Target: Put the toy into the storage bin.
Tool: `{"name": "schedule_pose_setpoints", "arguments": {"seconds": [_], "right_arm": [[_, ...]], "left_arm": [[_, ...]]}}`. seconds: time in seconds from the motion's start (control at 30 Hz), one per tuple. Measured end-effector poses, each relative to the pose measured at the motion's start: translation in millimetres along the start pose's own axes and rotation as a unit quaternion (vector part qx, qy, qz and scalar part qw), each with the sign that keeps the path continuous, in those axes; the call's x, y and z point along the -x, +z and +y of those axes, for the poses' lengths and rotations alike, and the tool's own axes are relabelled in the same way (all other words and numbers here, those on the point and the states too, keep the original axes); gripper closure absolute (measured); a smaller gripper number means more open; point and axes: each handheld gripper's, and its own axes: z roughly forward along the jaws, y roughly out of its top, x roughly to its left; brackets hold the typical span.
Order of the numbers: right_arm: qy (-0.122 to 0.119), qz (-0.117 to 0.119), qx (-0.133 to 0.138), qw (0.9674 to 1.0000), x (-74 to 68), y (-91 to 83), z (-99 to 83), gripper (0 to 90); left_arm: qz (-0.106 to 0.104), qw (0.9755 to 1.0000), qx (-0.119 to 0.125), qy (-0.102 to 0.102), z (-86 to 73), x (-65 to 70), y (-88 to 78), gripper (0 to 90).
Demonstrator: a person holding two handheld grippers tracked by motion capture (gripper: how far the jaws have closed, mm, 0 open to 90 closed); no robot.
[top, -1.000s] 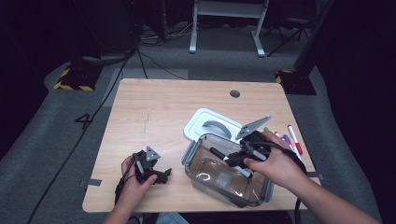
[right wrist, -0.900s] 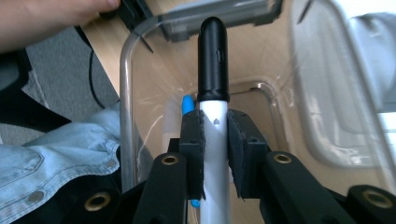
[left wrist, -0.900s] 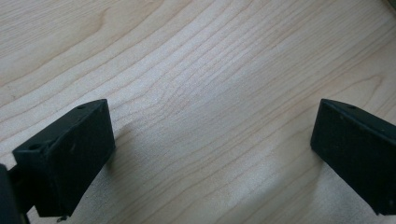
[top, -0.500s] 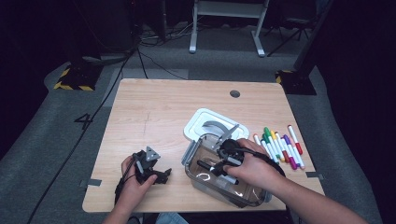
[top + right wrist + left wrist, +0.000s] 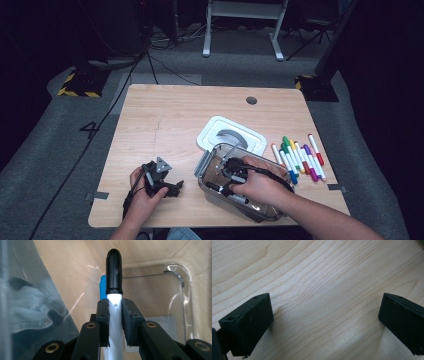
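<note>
The black-capped marker sits clamped in the right hand-held gripper, inside the clear plastic box on the worktop. The left hand-held gripper rests open beside it.

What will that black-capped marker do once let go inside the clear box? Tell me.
The marker is round and smooth, so it will probably roll until a wall of the box stops it. It looks stiff and light. The right gripper pinches only its barrel, so it may tip cap-first.
</note>
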Motion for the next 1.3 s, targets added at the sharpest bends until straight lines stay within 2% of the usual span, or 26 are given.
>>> {"name": "schedule_pose_setpoints", "arguments": {"seconds": [0.13,0.33,0.63,0.9,0.97,1.07,1.1,1.13,1.3], "right_arm": [[0.0,0.009,-0.009,0.9999,1.9,9.4,-1.3,77.3],[0.001,0.01,-0.021,0.9997,6.2,18.8,-3.2,77.3],[0.018,0.02,-0.029,0.9992,15.3,27.9,-6.7,77.3],[0.009,0.023,-0.04,0.9989,13.6,33.4,-7.2,77.0],[0.004,0.017,-0.04,0.9991,13.7,33.5,-7.2,74.1],[0.008,0.019,-0.025,0.9995,14.4,29.7,-6.9,69.8],[0.004,0.011,-0.006,0.9999,15.1,23.2,-6.4,68.1],[0.004,0.011,-0.006,0.9999,15.1,23.2,-6.4,68.1],[0.004,-0.009,0.05,0.9987,16.5,-3.4,-7.5,67.2]], "left_arm": [[0.0,1.0,0.0,0.0,0.0,0.0,0.0,0.1],[0.0,1.0,0.0,0.0,0.0,0.0,0.0,0.1],[0.0,1.0,0.0,0.0,0.0,0.0,0.0,0.1],[0.0,1.0,0.0,0.0,0.0,0.0,0.0,0.1],[0.0,1.0,0.0,0.0,0.0,0.0,0.0,0.1],[0.0,1.0,0.0,0.0,0.0,0.0,0.0,0.1],[0.0,1.0,0.0,0.0,0.0,0.0,0.0,0.1],[0.0,1.0,0.0,0.0,0.0,0.0,0.0,0.1],[0.0,1.0,0.0,0.0,0.0,0.0,0.0,0.1]]}}
